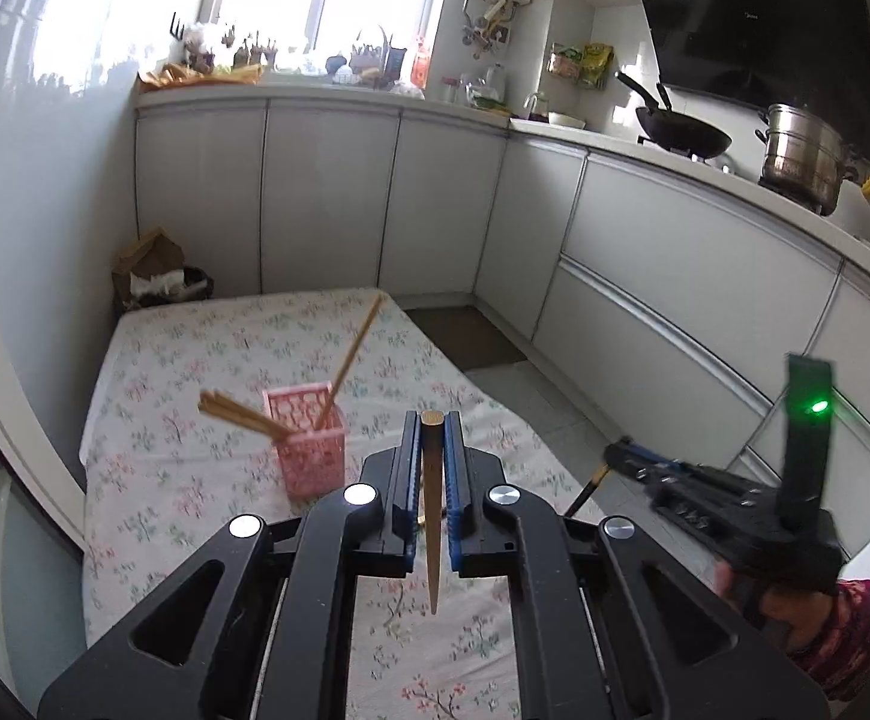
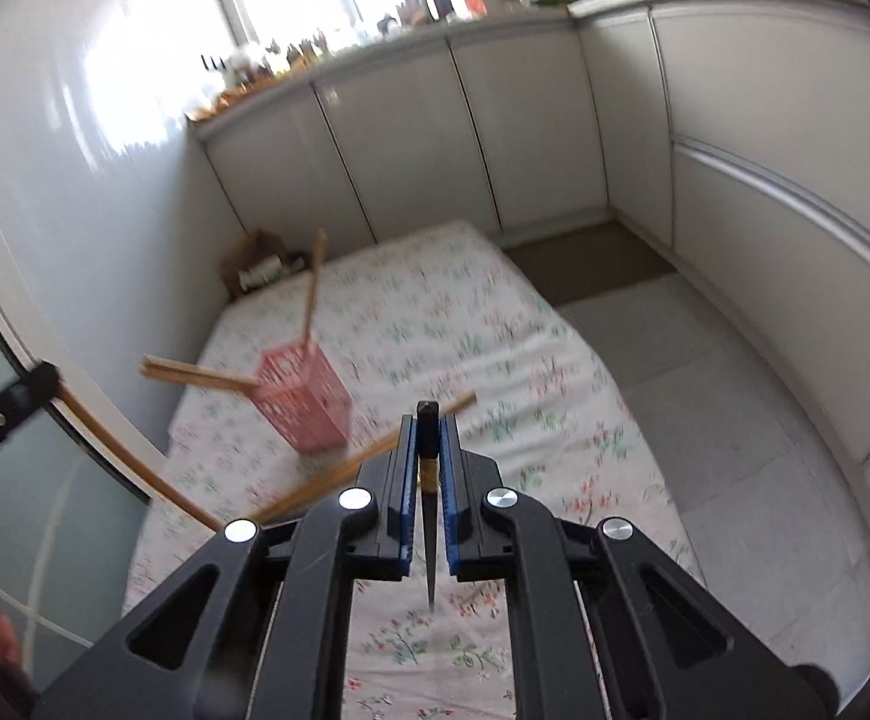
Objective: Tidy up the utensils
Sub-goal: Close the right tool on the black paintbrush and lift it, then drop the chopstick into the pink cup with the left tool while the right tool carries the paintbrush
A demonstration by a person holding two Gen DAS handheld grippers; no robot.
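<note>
A pink lattice utensil holder (image 1: pixel 310 443) stands on the floral-cloth table (image 1: pixel 225 348), with several wooden chopsticks (image 1: pixel 237 411) leaning out of it; it also shows in the right wrist view (image 2: pixel 303 399). My left gripper (image 1: pixel 433 420) is shut on a brown chopstick (image 1: pixel 433 516) above the table, right of the holder. My right gripper (image 2: pixel 428 417) is shut on a dark chopstick (image 2: pixel 428 438) with a gold band. A wooden chopstick (image 2: pixel 369 459) lies on the cloth beside the holder. The right gripper also shows in the left wrist view (image 1: pixel 612 457).
White cabinets (image 1: pixel 327 192) run behind and along the right of the table. A cardboard box (image 1: pixel 150 267) sits on the floor at the far left corner. A wok (image 1: pixel 681 132) and a steel pot (image 1: pixel 801 156) stand on the counter. A brown mat (image 1: pixel 465 336) lies on the floor.
</note>
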